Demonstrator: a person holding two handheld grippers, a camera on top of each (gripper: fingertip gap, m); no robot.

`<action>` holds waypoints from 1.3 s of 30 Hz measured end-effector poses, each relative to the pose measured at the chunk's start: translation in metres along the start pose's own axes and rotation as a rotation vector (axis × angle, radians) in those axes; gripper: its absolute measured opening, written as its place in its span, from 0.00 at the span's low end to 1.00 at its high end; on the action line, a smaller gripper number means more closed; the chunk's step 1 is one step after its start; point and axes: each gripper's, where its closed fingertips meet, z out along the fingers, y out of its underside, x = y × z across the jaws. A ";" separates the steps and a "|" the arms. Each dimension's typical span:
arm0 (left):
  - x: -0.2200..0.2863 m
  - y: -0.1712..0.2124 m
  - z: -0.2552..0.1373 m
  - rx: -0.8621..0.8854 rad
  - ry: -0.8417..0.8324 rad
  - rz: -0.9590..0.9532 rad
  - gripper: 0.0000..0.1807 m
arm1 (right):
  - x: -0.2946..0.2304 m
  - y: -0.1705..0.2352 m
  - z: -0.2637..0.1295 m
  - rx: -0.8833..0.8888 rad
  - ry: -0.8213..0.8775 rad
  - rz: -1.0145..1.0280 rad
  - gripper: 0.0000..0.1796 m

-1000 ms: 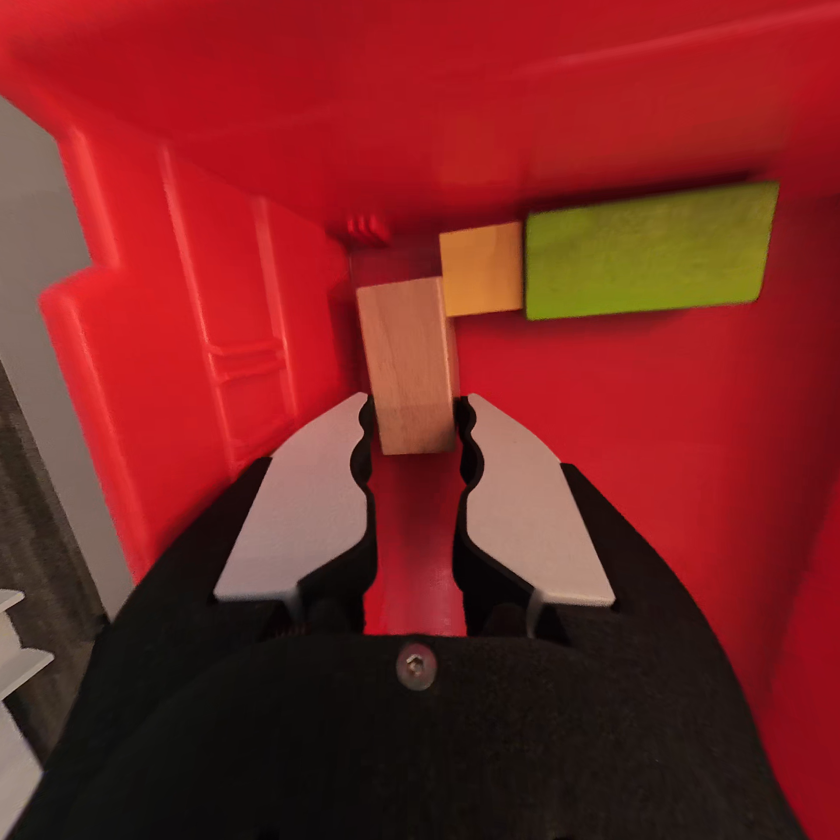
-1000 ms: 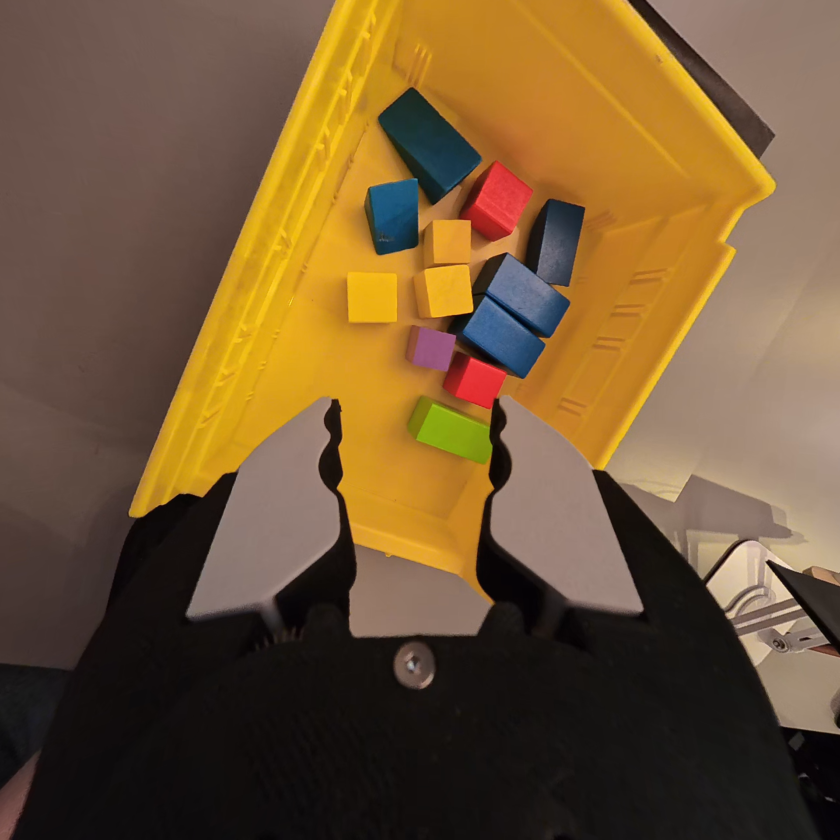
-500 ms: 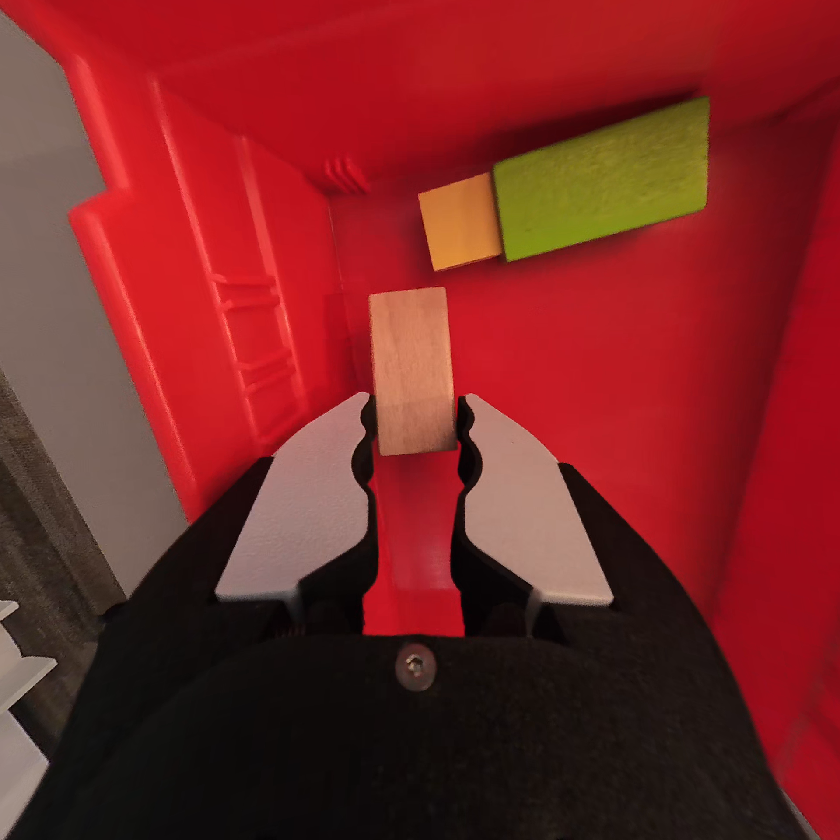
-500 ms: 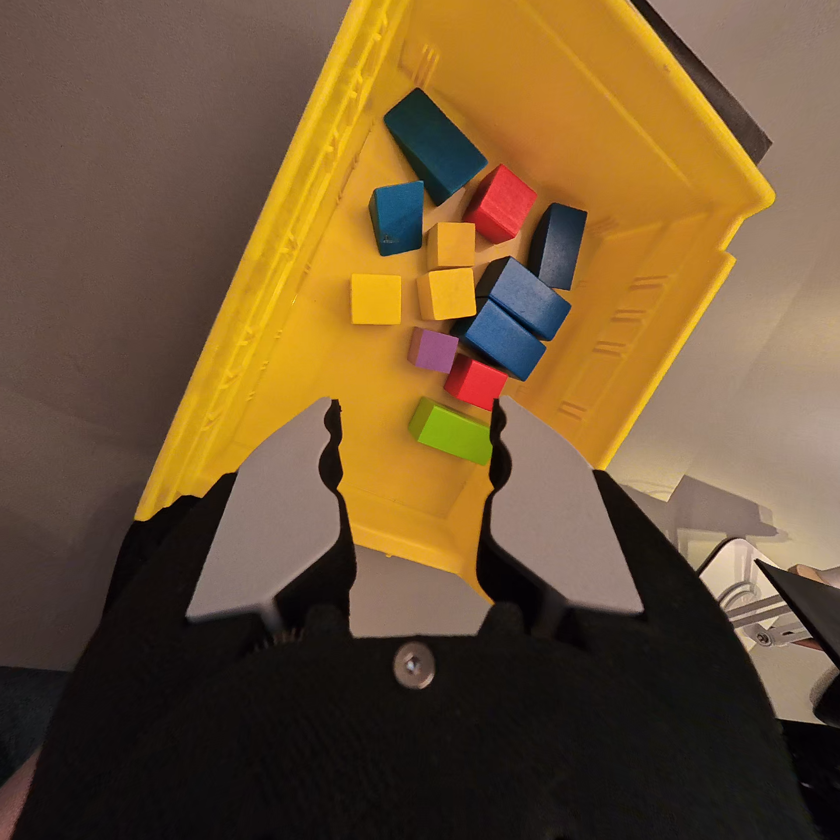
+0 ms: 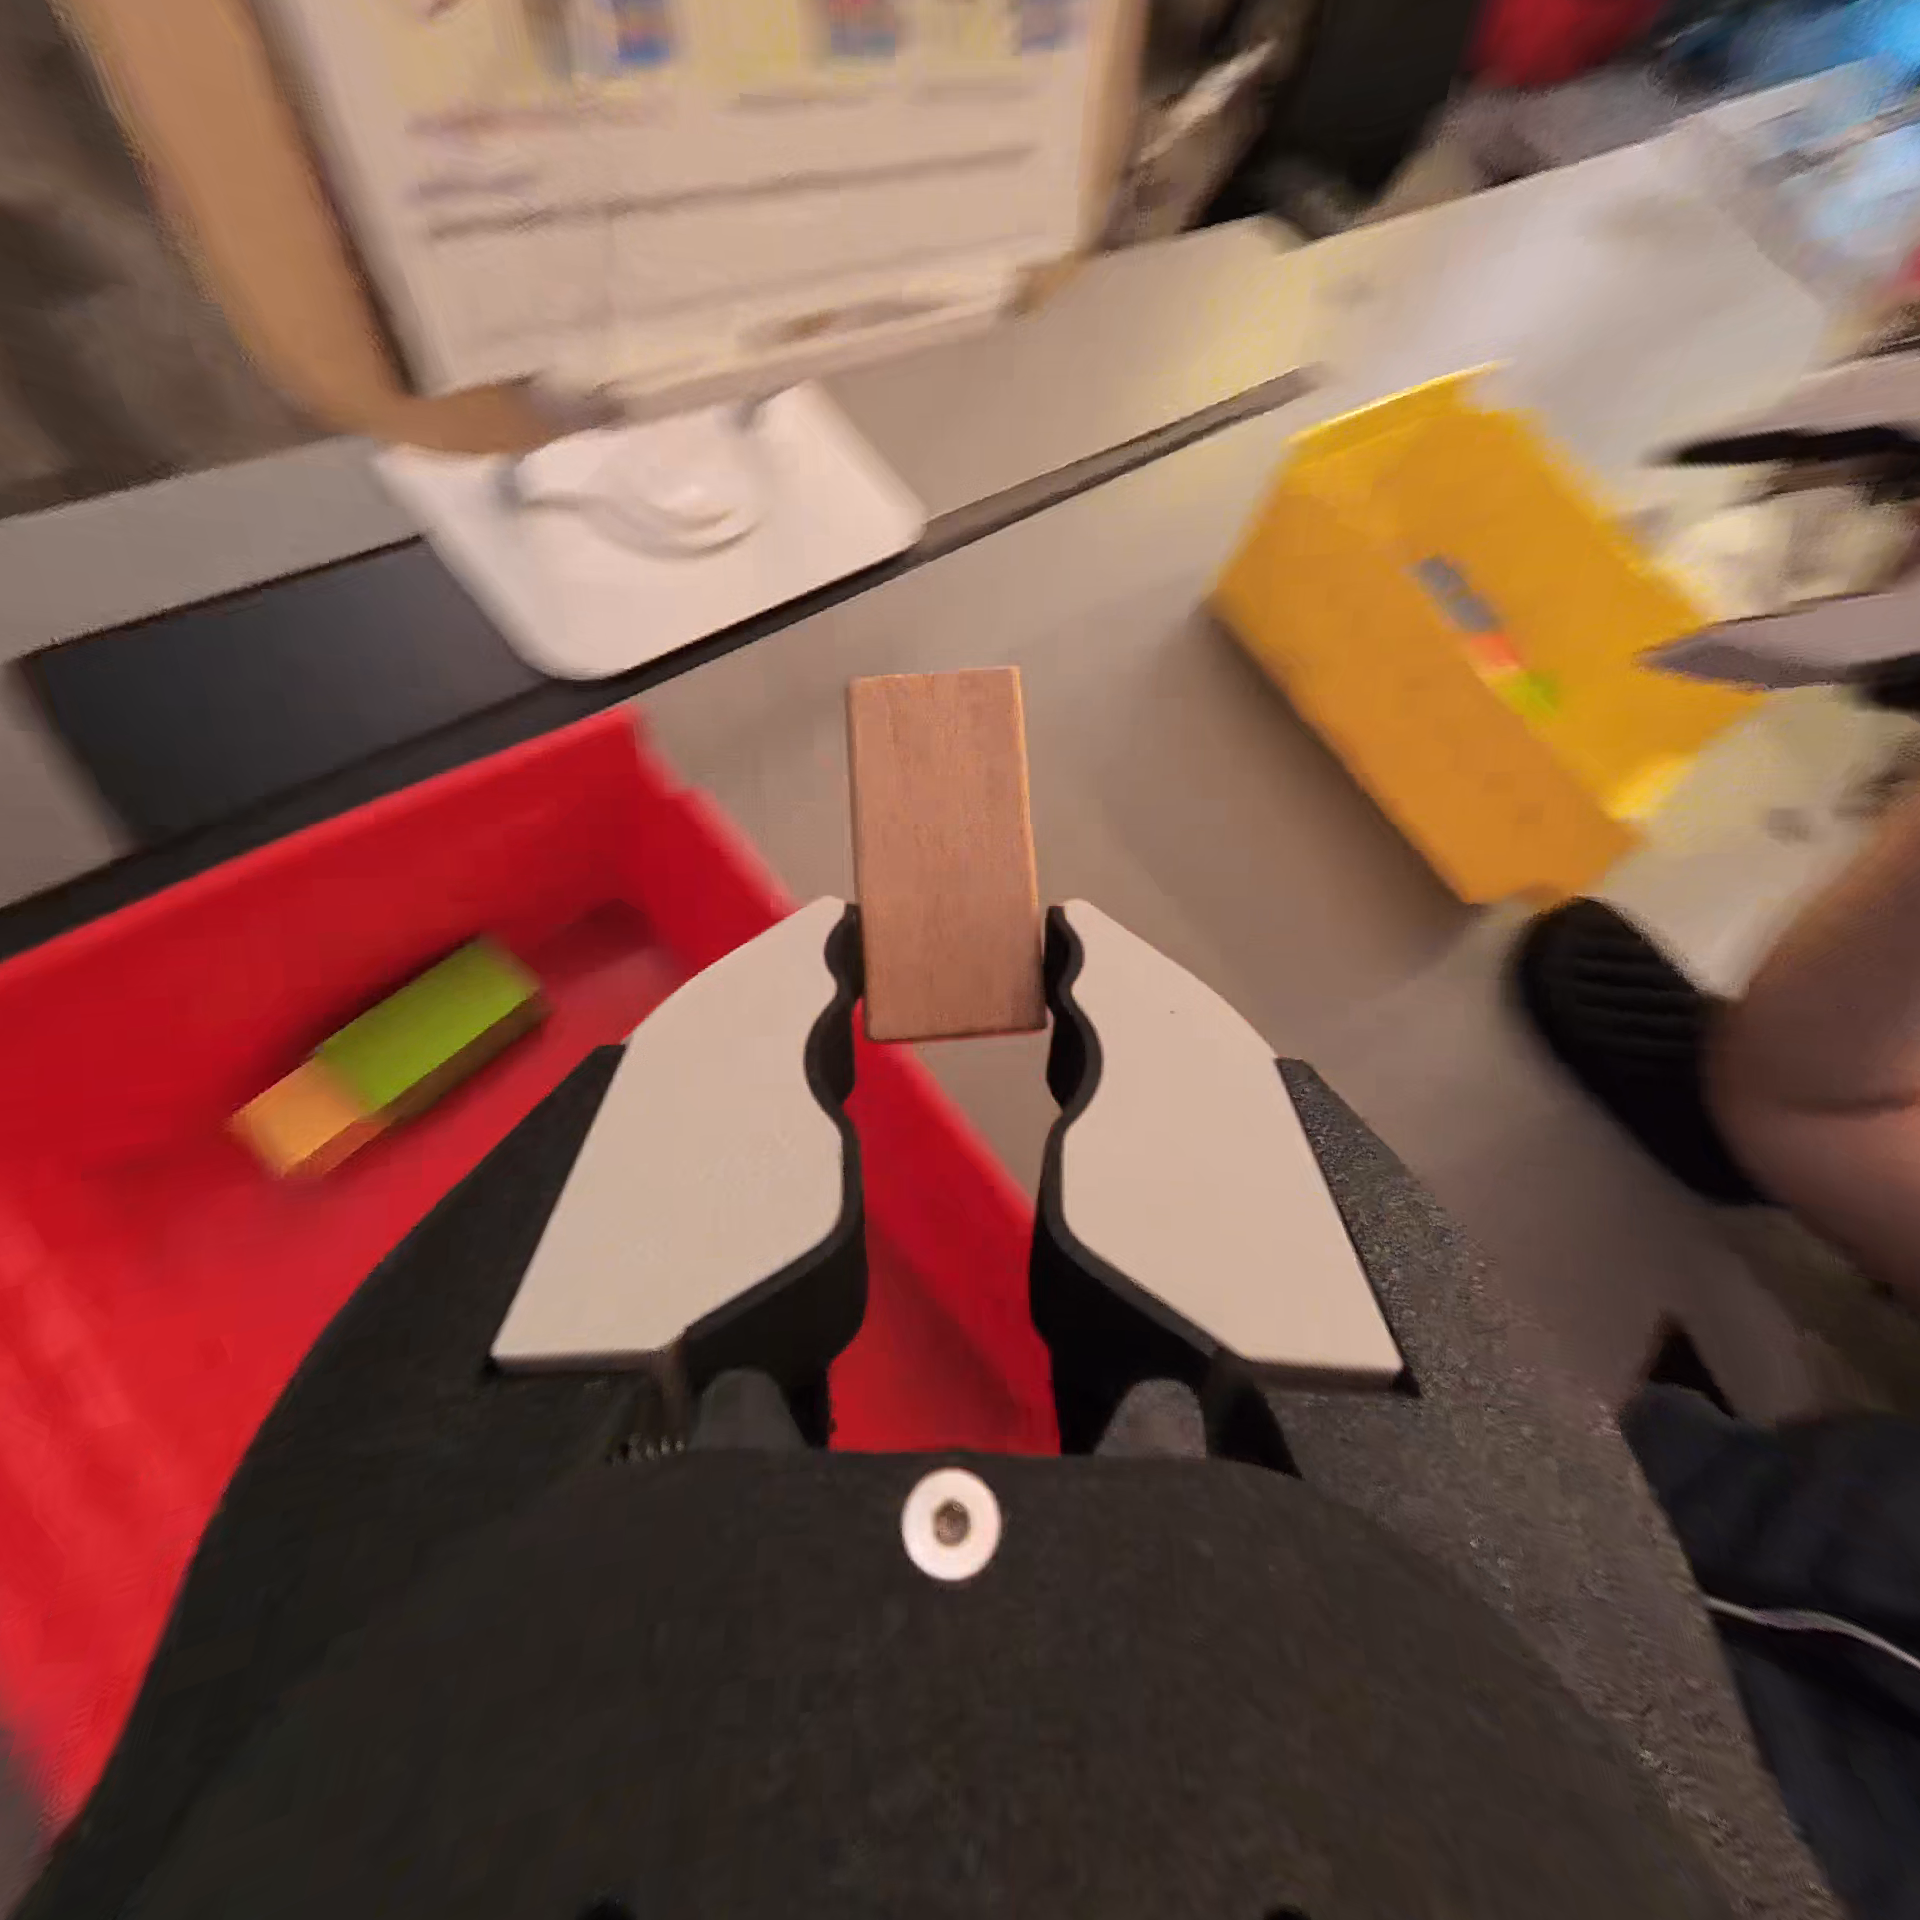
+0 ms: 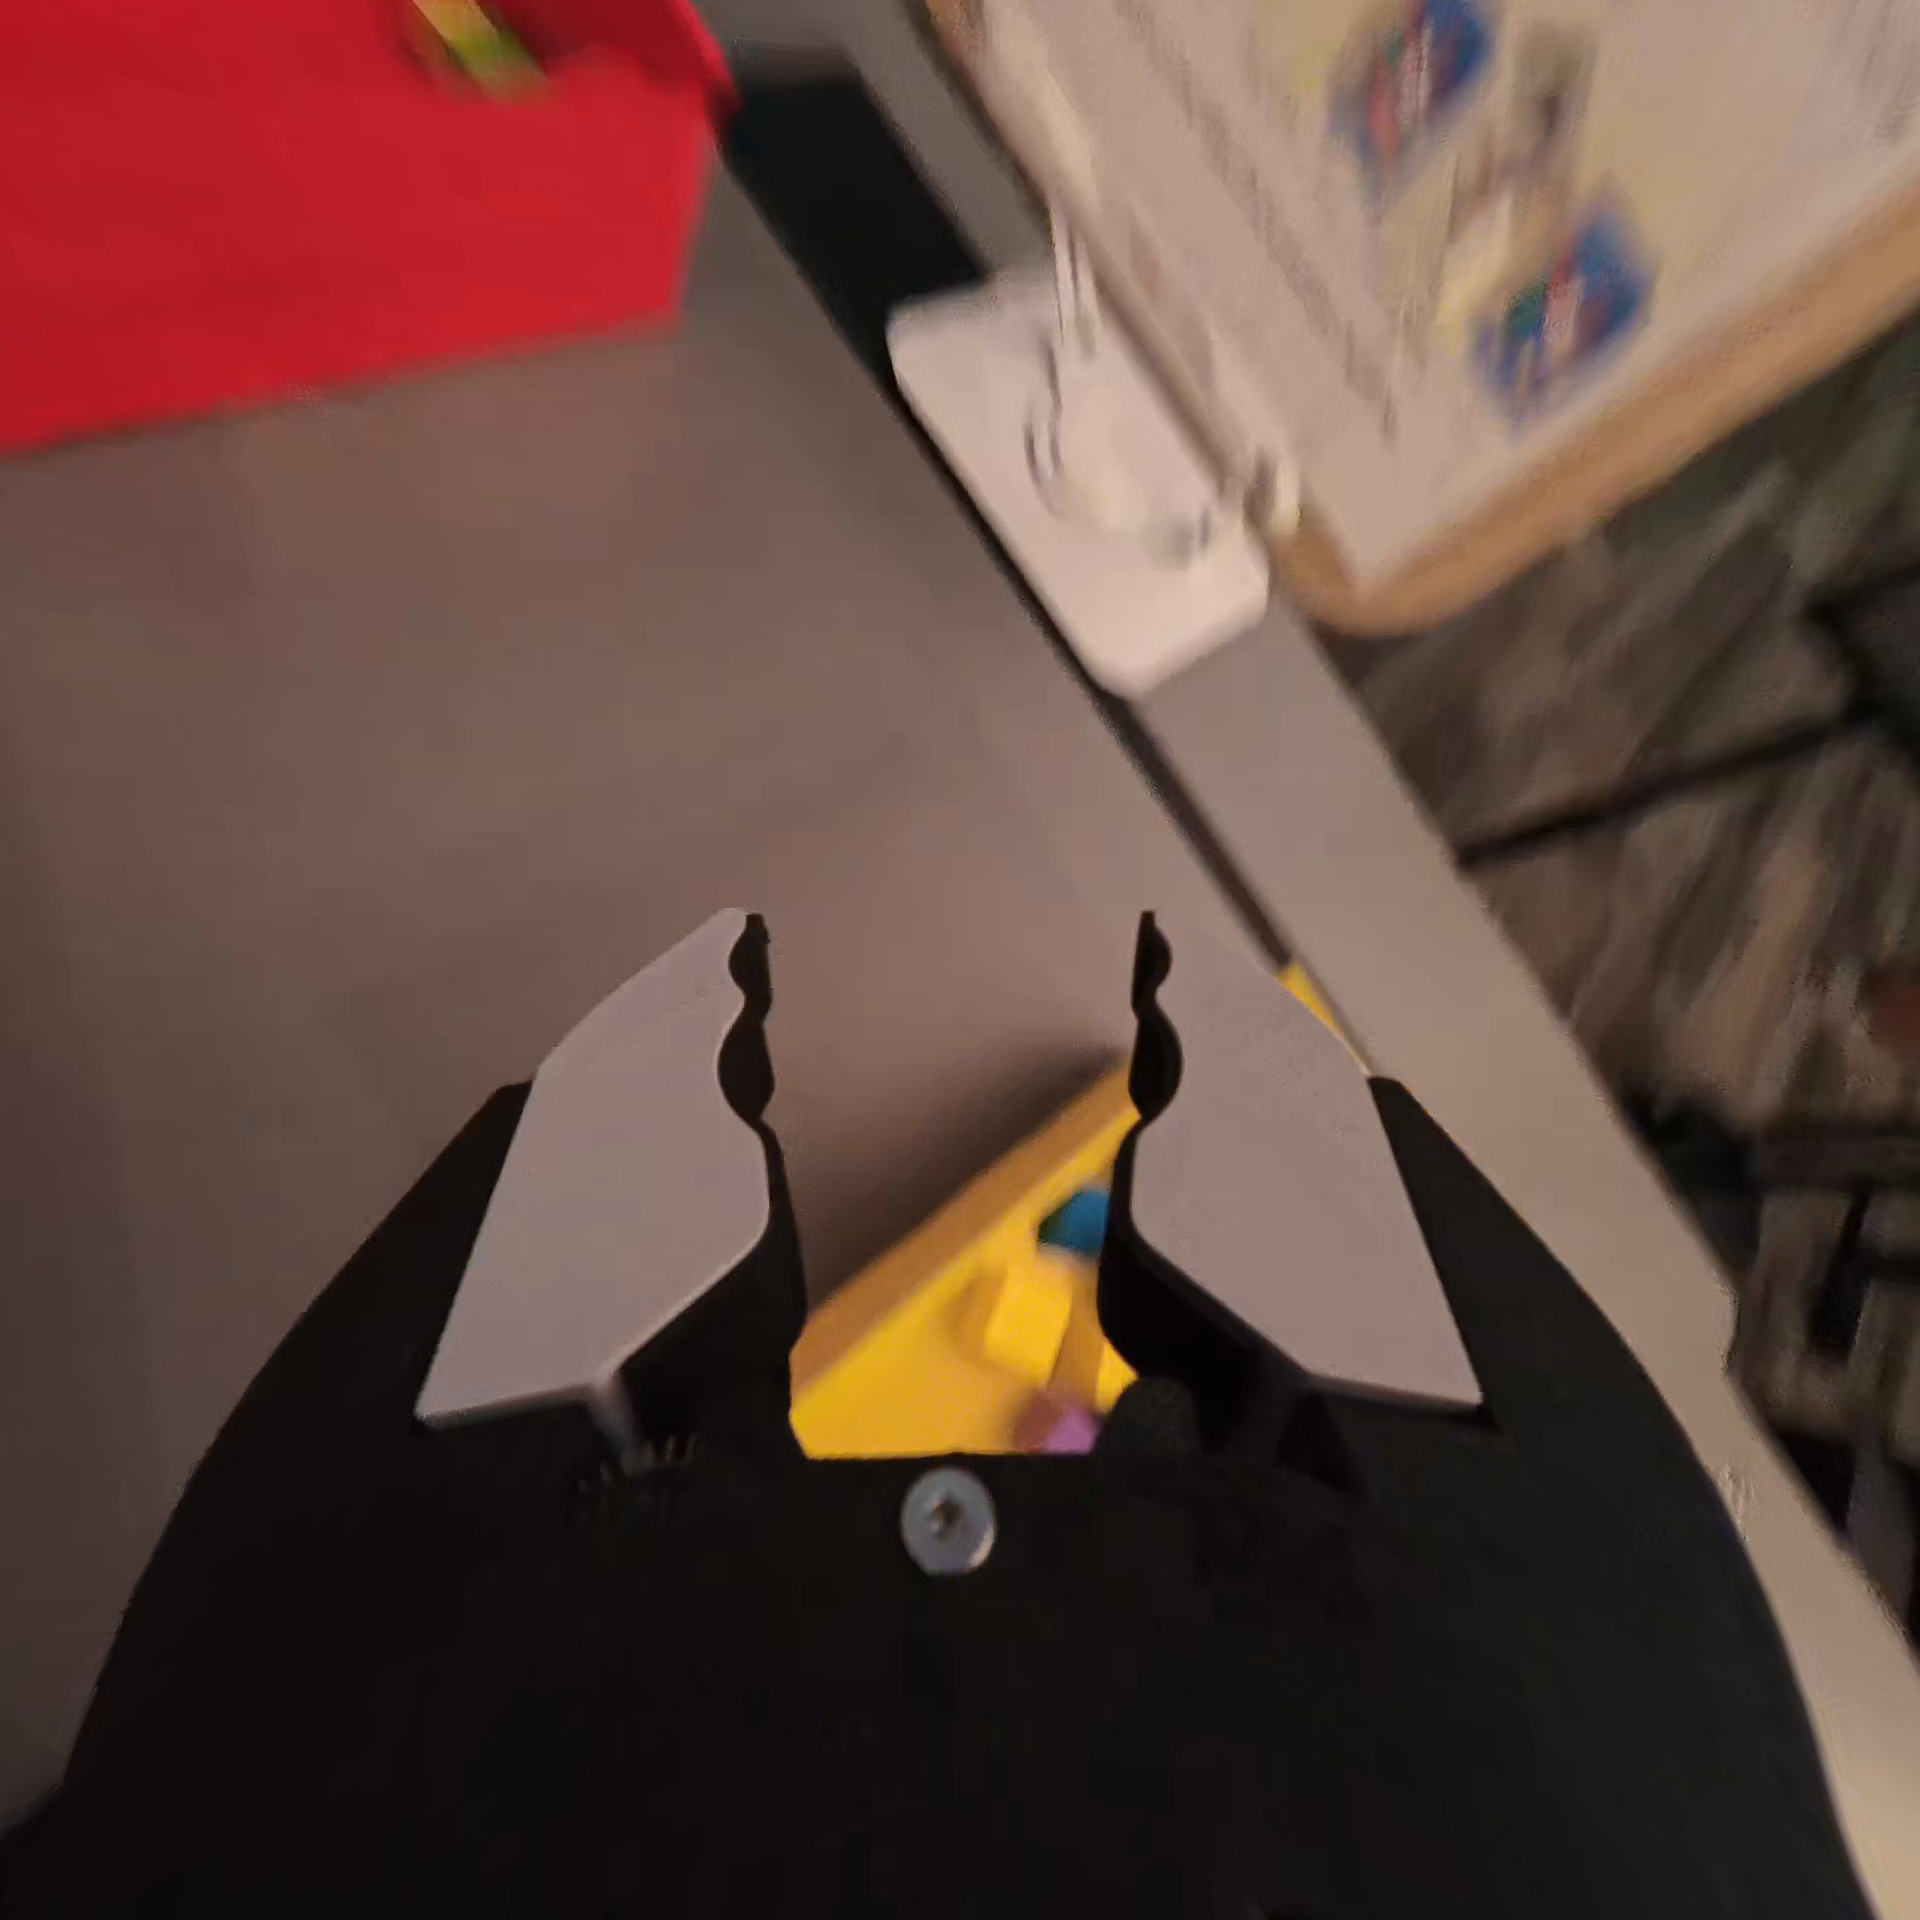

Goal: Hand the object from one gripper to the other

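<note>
**Left wrist view: block lifted clear of the red bin**

The left tool (image 5: pixel 951 961) now holds the plain wooden block (image 5: pixel 943 852) above the counter (image 5: pixel 1143 748), out of the red bin (image 5: pixel 156 1039) where it sat a second ago. The right tool (image 6: pixel 948 971) gapes wide and empty, entering at 3 o'clock. Handover looks near; the yellow bin (image 5: pixel 1455 665) lies below.

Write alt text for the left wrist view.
The left gripper pinches a plain wooden block, upright, above a grey table. A red bin holding a green block sits left, a yellow bin right.
</note>
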 end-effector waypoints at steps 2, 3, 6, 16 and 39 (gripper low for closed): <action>0.038 -0.013 -0.001 0.077 0.220 -0.001 0.18 | -0.020 -0.045 0.004 0.199 -0.005 -0.079 0.41; 0.055 -0.020 -0.002 0.111 0.327 -0.010 0.18 | -0.030 -0.067 0.005 0.298 -0.006 -0.088 0.43; 0.098 -0.032 -0.002 0.171 0.586 -0.037 0.18 | -0.063 -0.116 0.000 0.584 0.003 -0.133 0.46; 0.184 -0.033 0.022 0.154 0.903 -0.065 0.18 | -0.084 -0.146 -0.031 0.970 0.273 -0.187 0.49; 0.217 -0.031 0.031 0.172 0.960 -0.085 0.18 | -0.079 -0.142 -0.038 0.992 0.467 -0.174 0.41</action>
